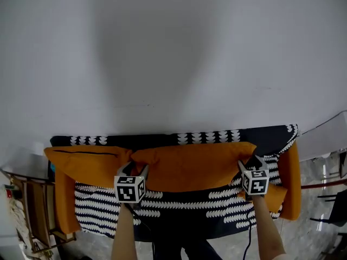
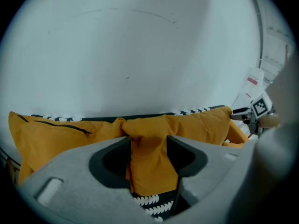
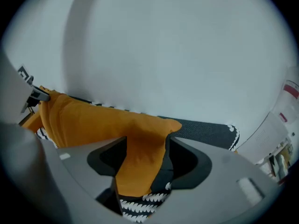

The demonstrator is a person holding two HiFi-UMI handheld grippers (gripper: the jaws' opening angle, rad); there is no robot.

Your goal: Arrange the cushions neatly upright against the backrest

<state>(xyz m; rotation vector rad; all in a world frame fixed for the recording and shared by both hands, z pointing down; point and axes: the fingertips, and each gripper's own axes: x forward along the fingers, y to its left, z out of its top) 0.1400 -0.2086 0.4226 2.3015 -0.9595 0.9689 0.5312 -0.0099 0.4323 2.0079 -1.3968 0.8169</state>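
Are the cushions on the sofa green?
No, the cushions on the sofa are orange.

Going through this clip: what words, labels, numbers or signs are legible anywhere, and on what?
No text can be read.
Marker cubes: black-and-white square patterns only, no letters or numbers.
White object in the left gripper view: red label, too blurred to read.
White object in the right gripper view: red label, too blurred to read.
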